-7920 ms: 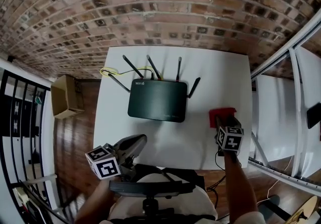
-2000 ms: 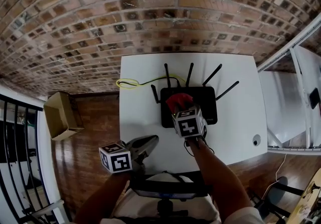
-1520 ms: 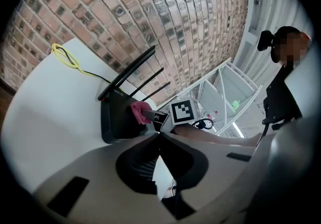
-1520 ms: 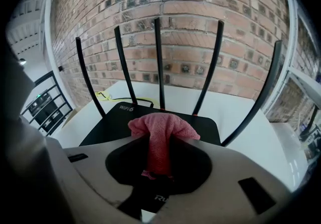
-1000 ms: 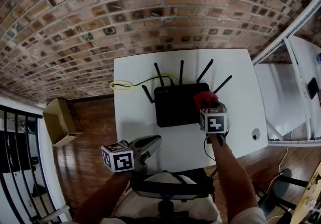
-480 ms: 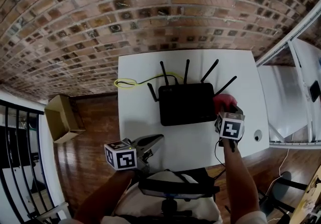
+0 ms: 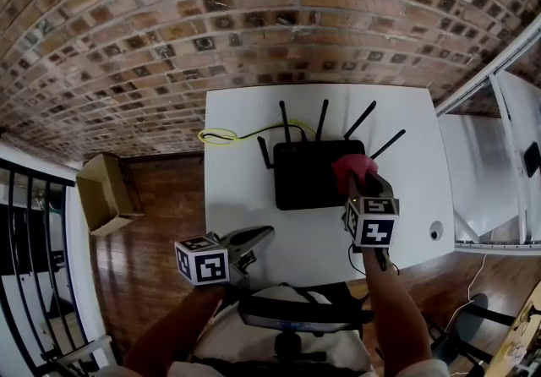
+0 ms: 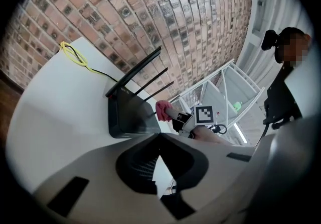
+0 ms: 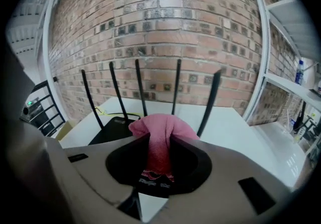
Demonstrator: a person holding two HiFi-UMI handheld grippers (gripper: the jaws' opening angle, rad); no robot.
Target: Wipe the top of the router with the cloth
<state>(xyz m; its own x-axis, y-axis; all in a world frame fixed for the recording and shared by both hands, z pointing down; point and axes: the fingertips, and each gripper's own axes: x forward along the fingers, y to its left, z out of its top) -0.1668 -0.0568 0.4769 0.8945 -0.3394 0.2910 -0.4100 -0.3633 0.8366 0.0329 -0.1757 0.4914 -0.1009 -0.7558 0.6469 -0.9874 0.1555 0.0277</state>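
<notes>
A black router [image 7: 314, 177] with several upright antennas [image 7: 324, 120] lies on the white table [image 7: 241, 189]. My right gripper [image 7: 359, 179] is shut on a pink cloth [image 7: 353, 166], which it holds raised over the router's right side. In the right gripper view the cloth [image 9: 159, 140] bulges out between the jaws, with the router [image 9: 114, 126] below and to the left. My left gripper [image 7: 264, 236] is shut and empty, low at the table's near edge. From the left gripper view the router [image 8: 128, 116] and the cloth [image 8: 161, 109] show ahead.
A yellow cable [image 7: 218, 137] loops from the router's back to the table's left rear. A small round object [image 7: 435, 232] lies at the table's right front. A cardboard box [image 7: 106, 193] stands on the wooden floor at left. A brick wall is behind, a white shelf frame [image 7: 494, 71] is at right, and a person [image 8: 286, 87] stands by it.
The right gripper carried the cloth off the router's right edge, then rose and came back over its right side. The left gripper stayed put.
</notes>
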